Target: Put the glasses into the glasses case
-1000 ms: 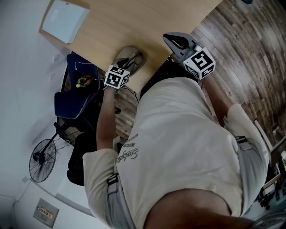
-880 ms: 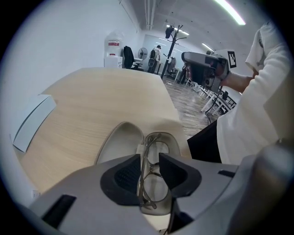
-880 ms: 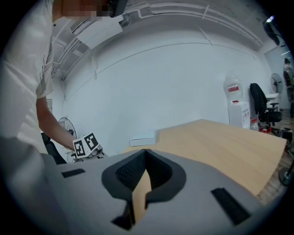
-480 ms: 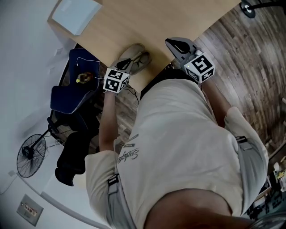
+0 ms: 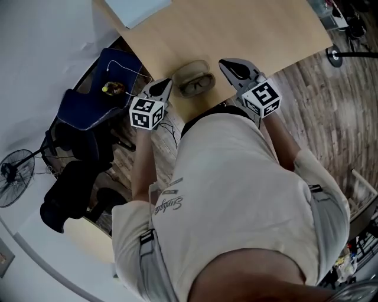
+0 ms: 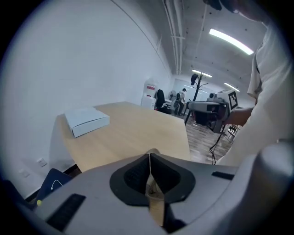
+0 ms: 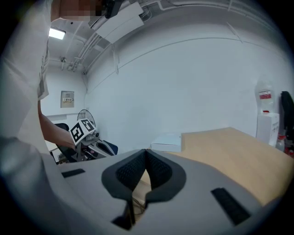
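Jaws first: just snapped shut on nothing at the left gripper [image 5: 164,87], shut and empty too at the right gripper [image 5: 230,63], with the glasses [image 5: 198,87] lying in the open glasses case [image 5: 189,71] on the bench [image 5: 248,29] between them. Could bump the case off the near bench edge, or leave it open. Only in the head view: glasses and case; only in the gripper views: jaws pressed together.

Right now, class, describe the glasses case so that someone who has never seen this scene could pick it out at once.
Find the light wooden table at the top of the head view and follow the edge nearest the person. There lies the glasses case, a small greyish oval. Unlike the flat white box at the far corner, it is rounded, with dark glasses apparently showing inside.
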Demonstrator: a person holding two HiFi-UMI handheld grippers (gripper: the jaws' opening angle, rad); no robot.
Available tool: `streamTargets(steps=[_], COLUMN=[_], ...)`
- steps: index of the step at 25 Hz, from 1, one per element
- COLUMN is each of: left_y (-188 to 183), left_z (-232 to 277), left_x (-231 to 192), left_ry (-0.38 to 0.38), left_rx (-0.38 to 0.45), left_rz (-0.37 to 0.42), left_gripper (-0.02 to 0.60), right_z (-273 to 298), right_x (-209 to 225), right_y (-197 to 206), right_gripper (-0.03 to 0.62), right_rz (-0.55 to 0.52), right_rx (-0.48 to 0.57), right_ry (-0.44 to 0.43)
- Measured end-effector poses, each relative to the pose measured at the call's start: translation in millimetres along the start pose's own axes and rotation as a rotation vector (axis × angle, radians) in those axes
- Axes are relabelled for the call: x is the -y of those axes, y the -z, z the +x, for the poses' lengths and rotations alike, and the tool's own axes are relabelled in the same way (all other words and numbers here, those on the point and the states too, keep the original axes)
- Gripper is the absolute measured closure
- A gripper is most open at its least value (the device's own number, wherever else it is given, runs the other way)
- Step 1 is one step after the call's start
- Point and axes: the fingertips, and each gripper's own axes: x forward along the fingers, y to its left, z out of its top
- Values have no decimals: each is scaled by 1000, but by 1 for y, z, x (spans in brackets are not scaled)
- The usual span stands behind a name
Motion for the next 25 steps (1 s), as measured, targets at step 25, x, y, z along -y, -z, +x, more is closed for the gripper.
streamTargets(steps=[25], left_y=[-84], left_z=[-158], left_x=[-63], left_ry=[-381], left_rx=[414], left_rz=[-148], left_gripper=[566], right_z=[74], right_x=[-78], right_y=[-100], right_gripper=[599], right_rz=[-283], right_rx=[93], right_ry=[-275])
